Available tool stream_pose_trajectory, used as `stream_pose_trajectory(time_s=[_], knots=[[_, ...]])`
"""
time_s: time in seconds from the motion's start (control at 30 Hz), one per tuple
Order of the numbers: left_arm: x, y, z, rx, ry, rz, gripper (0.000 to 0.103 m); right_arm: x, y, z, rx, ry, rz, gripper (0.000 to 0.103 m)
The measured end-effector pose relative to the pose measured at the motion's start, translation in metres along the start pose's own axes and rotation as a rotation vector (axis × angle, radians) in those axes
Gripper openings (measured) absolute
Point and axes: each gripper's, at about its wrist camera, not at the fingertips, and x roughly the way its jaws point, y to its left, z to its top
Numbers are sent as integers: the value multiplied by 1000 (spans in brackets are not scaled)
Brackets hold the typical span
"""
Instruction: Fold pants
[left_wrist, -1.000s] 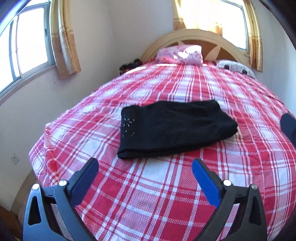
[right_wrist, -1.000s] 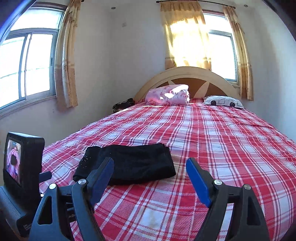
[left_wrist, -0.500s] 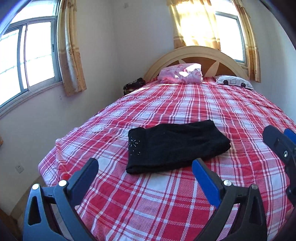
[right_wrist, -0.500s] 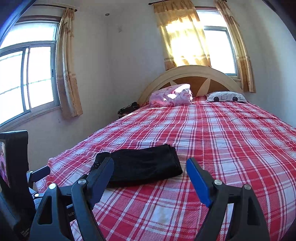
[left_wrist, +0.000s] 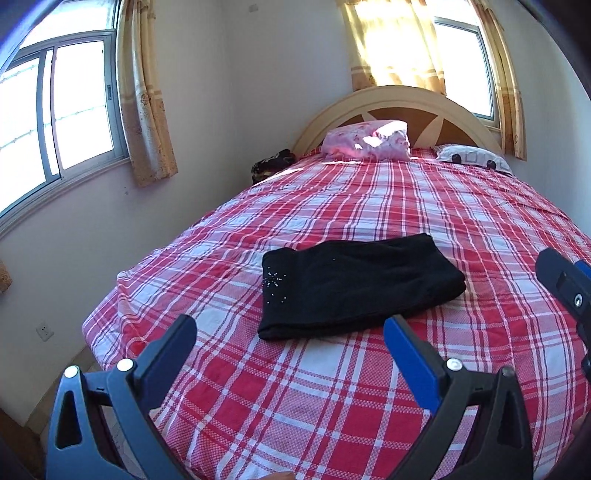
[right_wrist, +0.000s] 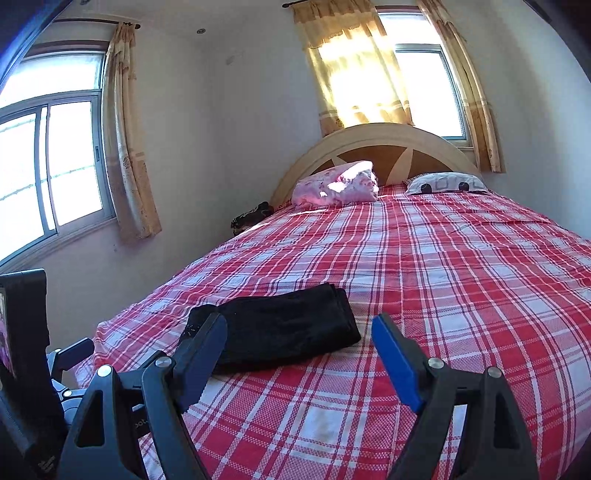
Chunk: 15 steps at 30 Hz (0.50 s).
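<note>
Black pants (left_wrist: 354, 280) lie folded into a compact, squared stack on the plaid bedspread (left_wrist: 332, 406), ahead of both sets of jaws and clear of them. Left gripper (left_wrist: 290, 349) stands apart, empty. Right gripper (right_wrist: 299, 350) likewise wide, holding nothing. Judgement: folding appears complete; nothing evidently remains.

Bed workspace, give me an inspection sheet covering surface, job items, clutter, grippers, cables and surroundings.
Surface: bed with red plaid cover, mostly flat.
Job's things: black pants, folded, lying near the foot end.
Clutter: pink pillow, patterned pillow, dark bundle by the wall.
Grippers: left hand-held gripper open, empty; right hand-held gripper open, empty; neither touches the pants.
Cables: nothing seen.
Surroundings: two curtained windows, arched headboard, wall socket.
</note>
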Motion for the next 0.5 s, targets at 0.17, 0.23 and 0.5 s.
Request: stream_pose_trajectory(time_s=[0.17,0.23,0.5], knots=[[1,-1,-1,2,8,8,103,1,-2,0,8,10,-3,82],[2,0,-1,-1,11,7,103,1,-3,0,12,10,-3,82],[4,0,-1,-3,17,6,103,2,-5,0,22,13,-7,82]])
